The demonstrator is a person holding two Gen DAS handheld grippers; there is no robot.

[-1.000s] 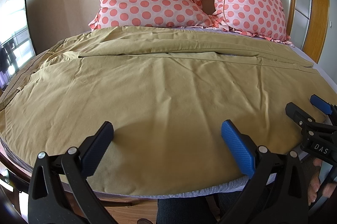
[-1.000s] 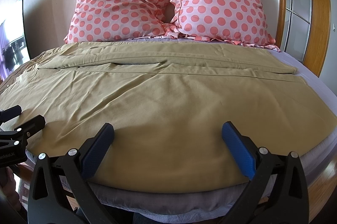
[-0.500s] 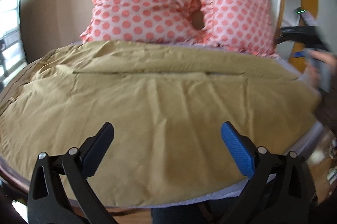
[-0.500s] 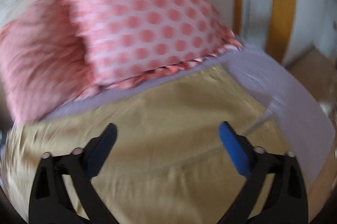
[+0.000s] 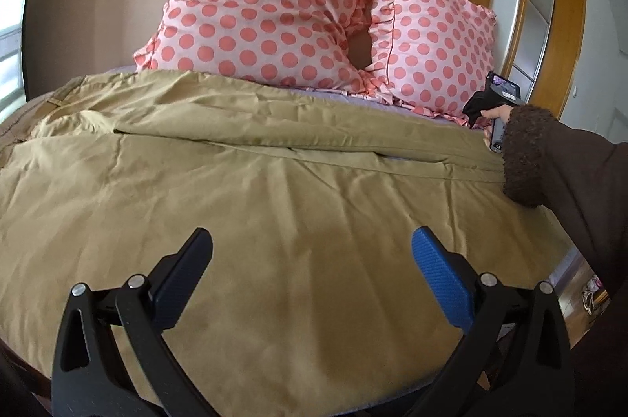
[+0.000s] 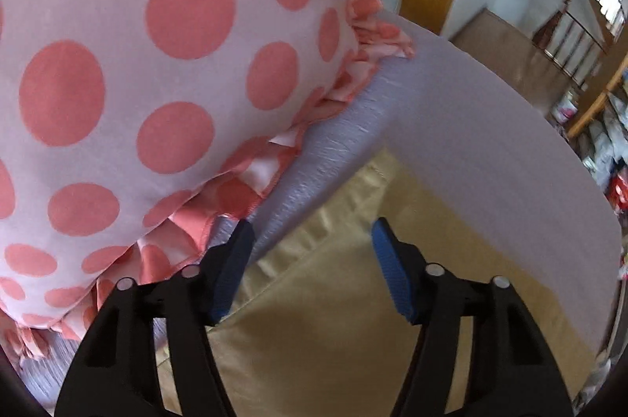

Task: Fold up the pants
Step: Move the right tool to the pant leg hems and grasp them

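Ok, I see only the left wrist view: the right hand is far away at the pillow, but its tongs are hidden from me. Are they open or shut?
Observer: The right tongs are open, with nothing gripped between them.
Operator: Are they over the pants?
Observer: Yes. They point at a far corner of the pants, where the hem ends on the lilac sheet.
Operator: Is the pillow in the way?
Observer: The ruffle of the pillow lies close beside the dark finger; I cannot tell if they touch.
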